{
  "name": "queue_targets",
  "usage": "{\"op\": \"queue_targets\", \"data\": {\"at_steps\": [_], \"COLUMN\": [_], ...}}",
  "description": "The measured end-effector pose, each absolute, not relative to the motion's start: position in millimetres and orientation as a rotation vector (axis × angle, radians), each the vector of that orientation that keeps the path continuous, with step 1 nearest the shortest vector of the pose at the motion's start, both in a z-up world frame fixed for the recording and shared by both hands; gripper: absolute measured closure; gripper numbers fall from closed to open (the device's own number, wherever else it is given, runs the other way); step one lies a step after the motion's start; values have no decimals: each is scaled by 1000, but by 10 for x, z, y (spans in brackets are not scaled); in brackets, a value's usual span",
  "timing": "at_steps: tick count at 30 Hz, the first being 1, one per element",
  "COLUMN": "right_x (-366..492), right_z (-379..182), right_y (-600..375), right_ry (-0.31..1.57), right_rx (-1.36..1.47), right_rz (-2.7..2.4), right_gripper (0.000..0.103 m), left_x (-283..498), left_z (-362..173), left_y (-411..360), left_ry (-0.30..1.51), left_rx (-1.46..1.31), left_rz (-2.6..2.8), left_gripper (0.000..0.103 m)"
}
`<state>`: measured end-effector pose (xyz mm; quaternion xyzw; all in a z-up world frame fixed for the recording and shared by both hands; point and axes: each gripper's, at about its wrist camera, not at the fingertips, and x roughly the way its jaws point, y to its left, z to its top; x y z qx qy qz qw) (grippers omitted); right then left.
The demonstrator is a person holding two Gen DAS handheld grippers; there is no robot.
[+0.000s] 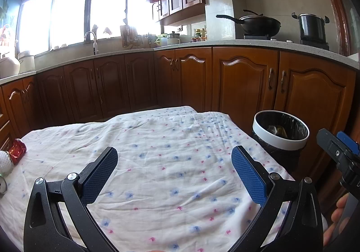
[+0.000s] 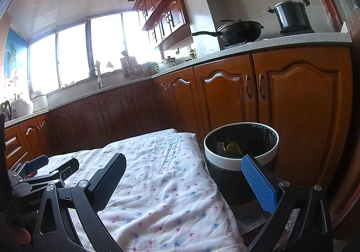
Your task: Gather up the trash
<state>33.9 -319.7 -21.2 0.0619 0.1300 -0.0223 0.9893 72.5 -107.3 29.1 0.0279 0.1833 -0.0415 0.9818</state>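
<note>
A round bin with a white rim and black liner stands on the floor off the table's right edge, and some trash lies inside it; the right wrist view shows the bin close ahead. My left gripper hangs open over the flowered cloth with nothing between its fingers. My right gripper is open too, empty, over the table's right edge, with its blue pad in front of the bin. A crumpled red wrapper and a white ball-like item lie at the table's far left.
Wooden kitchen cabinets run close behind the table and the bin. A wok and a pot sit on the counter above. The other gripper shows at the left of the right wrist view. A hand is at the lower right.
</note>
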Motion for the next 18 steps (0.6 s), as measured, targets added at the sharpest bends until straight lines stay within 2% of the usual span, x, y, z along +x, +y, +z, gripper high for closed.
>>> {"op": "queue_targets", "data": {"at_steps": [18], "right_x": [363], "right_z": [-227], "right_y": [-3172], "right_ry": [266], "right_rx": [129], "right_rz": [-38], "right_gripper": [0], "left_x": [716], "left_z": [291], "left_y": [-1092], "left_ry": [372], "left_rx": [52], "left_rz": [-81], "left_gripper": [0]}}
